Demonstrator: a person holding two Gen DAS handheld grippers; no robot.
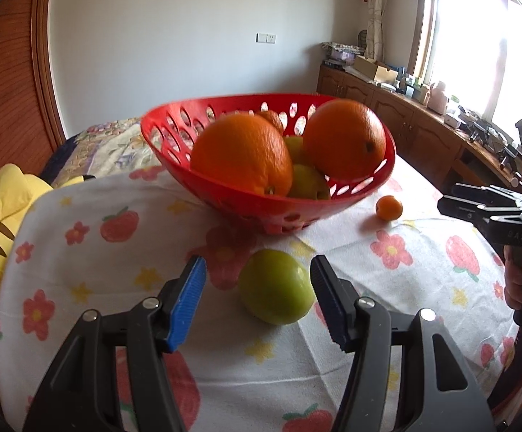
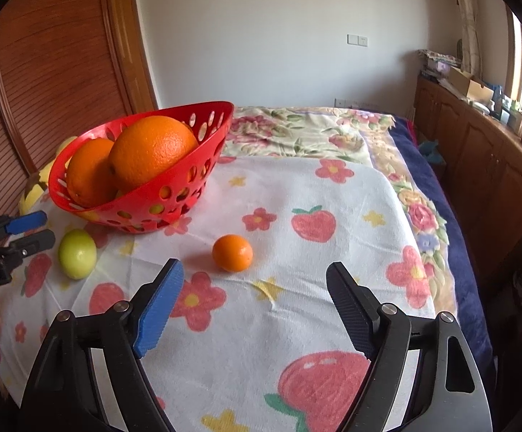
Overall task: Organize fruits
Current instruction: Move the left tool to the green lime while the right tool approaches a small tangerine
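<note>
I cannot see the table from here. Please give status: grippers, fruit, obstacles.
Left gripper open around green fruit, not gripping. Right gripper open, short of small orange. Red basket holds the rest. Nothing in the way.

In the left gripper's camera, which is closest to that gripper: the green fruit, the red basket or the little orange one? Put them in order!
From the left gripper:
1. Green fruit, on the cloth right between the open fingers.
2. Red basket, behind it, full of fruit.
3. Small orange fruit, farther back on the right, beside the basket.
</note>
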